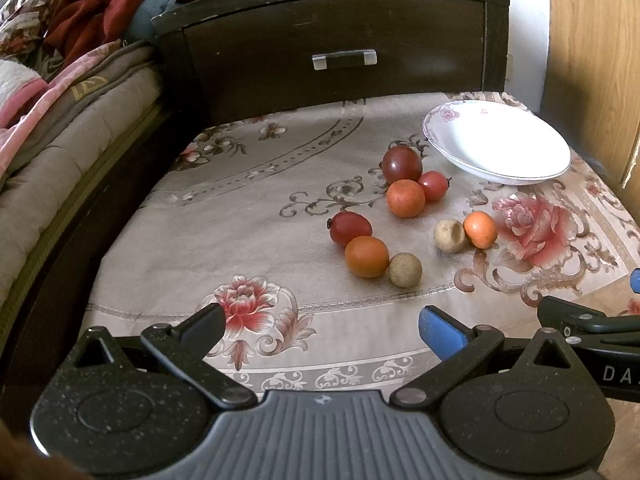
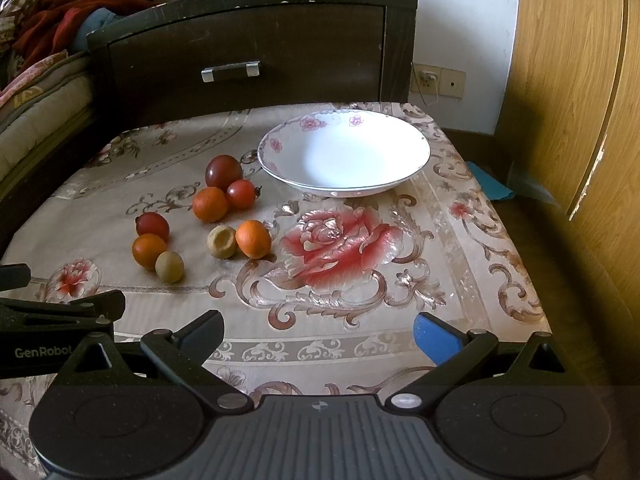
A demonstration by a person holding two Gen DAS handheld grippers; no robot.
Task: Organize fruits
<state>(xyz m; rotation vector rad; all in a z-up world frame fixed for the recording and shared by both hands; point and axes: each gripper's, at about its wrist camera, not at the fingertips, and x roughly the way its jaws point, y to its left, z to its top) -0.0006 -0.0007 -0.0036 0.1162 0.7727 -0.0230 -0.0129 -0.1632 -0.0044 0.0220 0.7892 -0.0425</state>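
Note:
Several small fruits lie on a floral tablecloth (image 1: 260, 216): a dark red one (image 1: 401, 164), a small red one (image 1: 433, 185), an orange one (image 1: 405, 198), an oval red one (image 1: 350, 228), an orange one (image 1: 366, 256), two tan ones (image 1: 405, 269) (image 1: 451, 235) and an orange one (image 1: 480, 229). An empty white bowl (image 1: 496, 142) stands behind them; it also shows in the right wrist view (image 2: 344, 152). My left gripper (image 1: 322, 326) is open and empty, short of the fruits. My right gripper (image 2: 320, 330) is open and empty over the cloth's front part.
A dark wooden nightstand (image 1: 332, 48) with a drawer handle stands right behind the table. A bed with blankets (image 1: 60, 92) lies to the left. A wooden wardrobe (image 2: 576, 80) is to the right. The table's right edge (image 2: 520, 240) drops to the floor.

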